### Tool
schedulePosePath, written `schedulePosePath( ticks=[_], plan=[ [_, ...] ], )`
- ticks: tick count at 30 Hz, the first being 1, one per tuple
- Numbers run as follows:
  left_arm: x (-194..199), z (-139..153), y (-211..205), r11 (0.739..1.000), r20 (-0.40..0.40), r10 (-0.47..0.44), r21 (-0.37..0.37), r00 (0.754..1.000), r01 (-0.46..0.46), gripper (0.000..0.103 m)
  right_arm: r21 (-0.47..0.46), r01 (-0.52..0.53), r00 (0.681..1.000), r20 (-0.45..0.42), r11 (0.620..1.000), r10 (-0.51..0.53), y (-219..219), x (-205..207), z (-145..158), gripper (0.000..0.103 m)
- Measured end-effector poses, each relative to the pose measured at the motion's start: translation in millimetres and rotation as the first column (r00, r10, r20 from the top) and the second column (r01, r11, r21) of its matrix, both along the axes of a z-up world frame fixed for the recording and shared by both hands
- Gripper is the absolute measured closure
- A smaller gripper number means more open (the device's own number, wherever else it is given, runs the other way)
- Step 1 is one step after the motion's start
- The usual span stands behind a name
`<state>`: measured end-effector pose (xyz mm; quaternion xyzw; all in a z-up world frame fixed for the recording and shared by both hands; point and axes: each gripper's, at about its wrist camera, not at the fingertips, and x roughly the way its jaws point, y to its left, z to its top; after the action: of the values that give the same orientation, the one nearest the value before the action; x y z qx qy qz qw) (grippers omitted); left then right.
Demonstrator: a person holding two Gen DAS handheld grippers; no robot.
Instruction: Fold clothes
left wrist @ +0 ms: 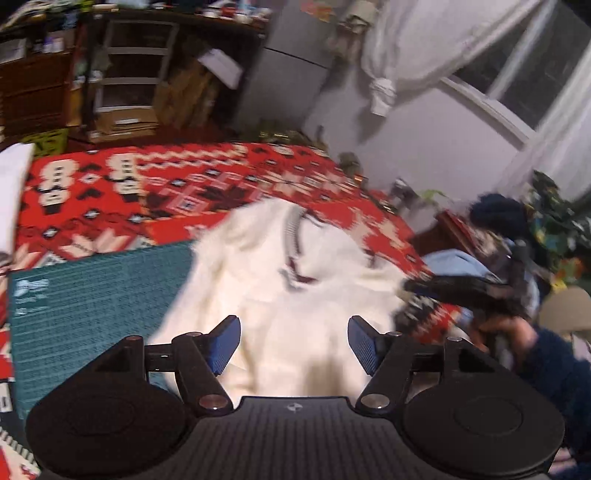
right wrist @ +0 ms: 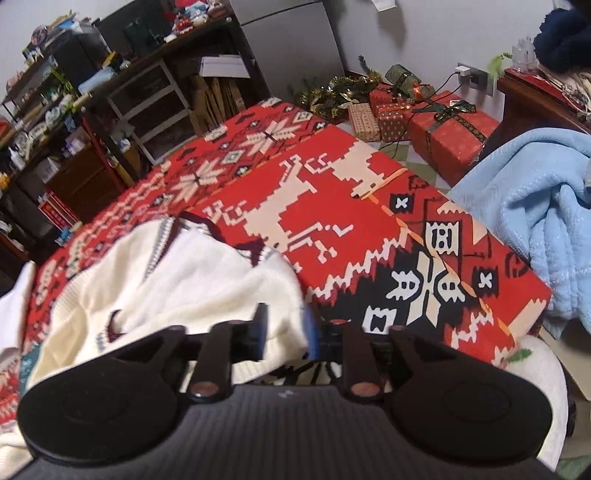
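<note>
Cream knit sweater (left wrist: 280, 306) with a dark-striped V-neck lies rumpled on the red patterned blanket (left wrist: 177, 184), its left part over a teal mat (left wrist: 96, 306). Left gripper (left wrist: 291, 341) hovers above it with blue-padded jaws spread wide and nothing between them, while the right gripper (right wrist: 284, 332) is clamped on the sweater's edge, and a light-blue blanket (right wrist: 524, 206) is heaped at the far right

Pale grey walls (right wrist: 406, 33) enclose the room, with a white-framed window (left wrist: 517, 85) draped by a knotted white curtain (left wrist: 402, 48). Dark cluttered wooden shelving (right wrist: 122, 88) stands beside a tall grey refrigerator (right wrist: 291, 40), and red wrapped gift boxes (right wrist: 448, 134) sit on the floor.
</note>
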<state>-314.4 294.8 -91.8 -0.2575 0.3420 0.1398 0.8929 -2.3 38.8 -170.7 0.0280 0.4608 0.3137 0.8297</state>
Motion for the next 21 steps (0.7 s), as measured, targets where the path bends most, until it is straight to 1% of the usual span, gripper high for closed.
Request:
schedulePosePath(
  ticks=[1, 3, 4, 5, 6, 8, 11, 12, 13, 16, 18, 19, 20, 21],
  plan=[
    [4, -3, 5, 1.000, -0.015, 0.012, 0.014, 1.000, -0.012, 0.037, 0.012, -0.003, 1.000, -0.005, 1.000, 0.003, -2, -1, 4, 0.072],
    [15, -14, 16, 0.998, -0.066, 0.039, 0.048, 0.997, -0.035, 0.037, 0.040, -0.001, 1.000, -0.027, 0.999, 0.002, -6, -5, 9, 0.062],
    [20, -20, 21, 0.997, -0.082, 0.052, 0.054, 0.995, -0.048, 0.037, 0.066, -0.009, 0.998, -0.054, 0.998, 0.013, -9, -8, 12, 0.059],
    [24, -27, 27, 0.997, -0.096, 0.066, 0.056, 0.993, -0.060, 0.037, 0.093, -0.018, 0.996, -0.082, 0.996, 0.026, -12, -12, 14, 0.052],
    [28, -33, 32, 0.996, -0.105, 0.082, 0.054, 0.991, -0.077, 0.037, 0.120, -0.027, 0.993, -0.111, 0.992, 0.040, -15, -15, 16, 0.042],
    [38, -47, 42, 0.992, -0.142, 0.123, 0.039, 0.982, -0.119, 0.037, 0.161, -0.049, 0.981, -0.179, 0.986, 0.078, -14, -23, 13, 0.031],
    [52, -62, 47, 0.994, -0.169, 0.110, 0.029, 0.979, -0.107, 0.037, 0.215, -0.071, 0.952, -0.276, 0.974, 0.130, -8, -33, 5, 0.026],
    [56, -66, 47, 0.994, -0.181, 0.105, 0.034, 0.978, -0.100, 0.040, 0.229, -0.071, 0.941, -0.307, 0.971, 0.142, -6, -35, 1, 0.024],
    [60, -69, 46, 0.995, -0.194, 0.099, 0.040, 0.976, -0.093, 0.041, 0.237, -0.070, 0.931, -0.332, 0.969, 0.148, -2, -38, -2, 0.024],
    [65, -76, 42, 0.994, -0.208, 0.090, 0.073, 0.974, -0.076, 0.052, 0.253, -0.078, 0.909, -0.380, 0.964, 0.173, 10, -44, -11, 0.023],
    [65, -82, 40, 0.991, -0.242, 0.106, 0.102, 0.964, -0.083, 0.085, 0.260, -0.086, 0.898, -0.398, 0.962, 0.188, 21, -47, -16, 0.024],
    [65, -85, 40, 0.989, -0.260, 0.115, 0.117, 0.959, -0.087, 0.089, 0.263, -0.088, 0.891, -0.411, 0.961, 0.194, 27, -49, -19, 0.024],
    [62, -86, 40, 0.987, -0.256, 0.127, 0.128, 0.958, -0.097, 0.091, 0.265, -0.087, 0.883, -0.426, 0.960, 0.198, 32, -50, -21, 0.031],
    [58, -85, 41, 0.985, -0.248, 0.143, 0.135, 0.958, -0.111, 0.093, 0.260, -0.090, 0.882, -0.427, 0.961, 0.198, 36, -53, -23, 0.045]
  ],
)
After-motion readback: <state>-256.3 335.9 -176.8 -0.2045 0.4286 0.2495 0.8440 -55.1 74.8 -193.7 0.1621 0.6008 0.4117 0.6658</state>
